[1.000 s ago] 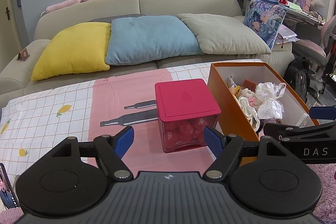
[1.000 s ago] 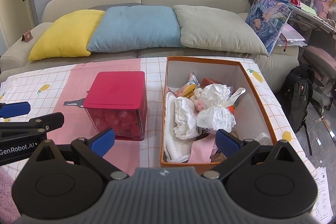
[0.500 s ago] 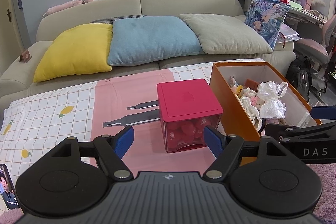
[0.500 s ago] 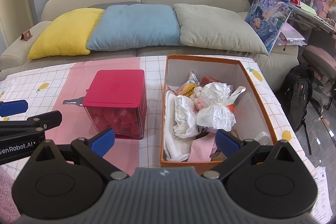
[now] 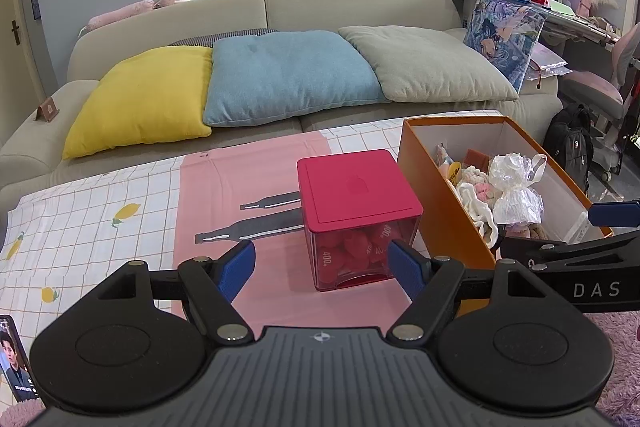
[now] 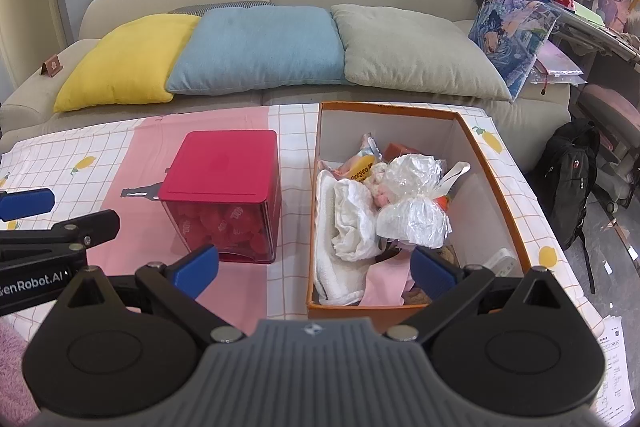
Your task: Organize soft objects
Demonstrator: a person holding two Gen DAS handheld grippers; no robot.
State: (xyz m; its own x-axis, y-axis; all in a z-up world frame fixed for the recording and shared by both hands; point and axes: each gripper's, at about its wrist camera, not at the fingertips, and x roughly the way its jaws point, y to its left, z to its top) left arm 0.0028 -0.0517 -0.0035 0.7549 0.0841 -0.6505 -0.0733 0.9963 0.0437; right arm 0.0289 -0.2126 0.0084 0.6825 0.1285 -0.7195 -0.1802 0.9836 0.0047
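An orange cardboard box (image 6: 494,163) (image 5: 436,195) on the table holds a white towel (image 6: 346,215), crumpled clear plastic bags (image 6: 414,219) (image 5: 516,187), a pink cloth (image 6: 384,285) and snack packets. To its left stands a clear cube with a red lid (image 6: 224,169) (image 5: 356,187), full of red pieces. My left gripper (image 5: 322,263) is open just in front of the cube. Nothing is between the fingers of my right gripper (image 6: 314,267), which is open over the box's near end.
The table wears a pink and white checked cloth (image 5: 100,203). Behind it a beige sofa carries yellow (image 5: 144,99), blue (image 5: 284,75) and grey (image 5: 424,67) cushions. A black backpack (image 6: 568,179) and a cluttered desk lie to the right. A phone (image 5: 16,359) rests at the left edge.
Both grippers drifted slightly; the cube and the box sit a little further right in the left wrist view. Both stay open and empty.
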